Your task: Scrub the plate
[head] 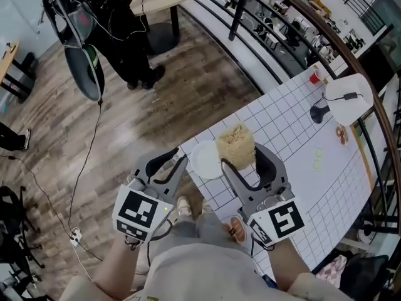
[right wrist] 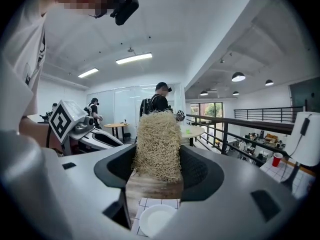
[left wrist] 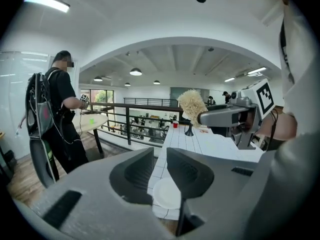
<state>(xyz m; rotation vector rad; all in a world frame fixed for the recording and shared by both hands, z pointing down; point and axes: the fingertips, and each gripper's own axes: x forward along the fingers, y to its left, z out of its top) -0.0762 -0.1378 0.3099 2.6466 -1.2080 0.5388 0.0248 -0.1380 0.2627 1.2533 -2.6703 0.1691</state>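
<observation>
**Plate between my grippers**

The plate [head: 205, 160] lies on the table [head: 301, 174], at its near corner. My left gripper [head: 177, 158] is just left of it; my right gripper [head: 242, 158], with the scrubber [head: 236, 143] between its jaws, is just right.

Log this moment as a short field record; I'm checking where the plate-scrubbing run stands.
plate: white round plate, flat on the corner of the white gridded table nearest the person
scrubber: straw-coloured fibrous pad, standing upright
right gripper: shut on the pad
left gripper: jaws apart, nothing between them
contact: pad appears to be above the plate, not touching it
task status: scrubbing not yet begun
</observation>
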